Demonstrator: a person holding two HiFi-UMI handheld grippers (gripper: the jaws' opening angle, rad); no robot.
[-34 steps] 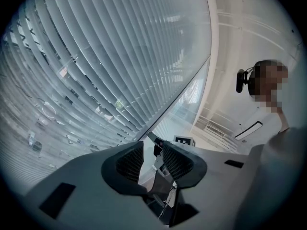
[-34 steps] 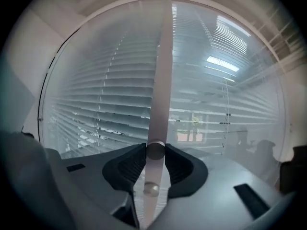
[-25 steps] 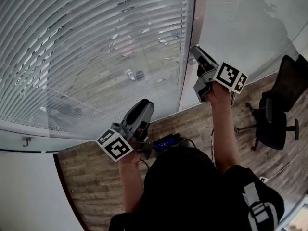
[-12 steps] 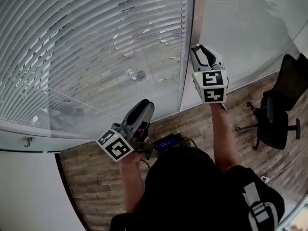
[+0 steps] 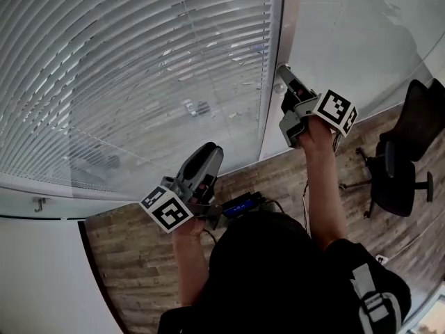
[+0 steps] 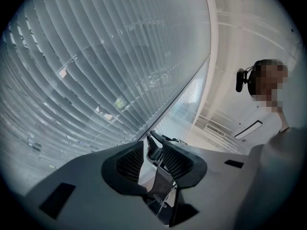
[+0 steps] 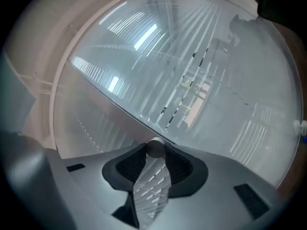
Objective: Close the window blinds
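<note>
Right gripper view: right gripper (image 7: pixel 154 153) pinches the round end of the tilt wand (image 7: pixel 155 147); its jaws have just been closing, pads on both sides. Probably held so that a wrist roll turns the slats.

Head view: that gripper sits at 1 o'clock beside the window frame (image 5: pixel 277 47). Blinds (image 5: pixel 139 68) span 9 to 12 o'clock, slats angled, street showing through. Left gripper (image 5: pixel 208 153) at 7 o'clock, jaws slightly apart, empty, idle.

Wand's length and top joint unseen. Dark shape past the left tips unclear.
</note>
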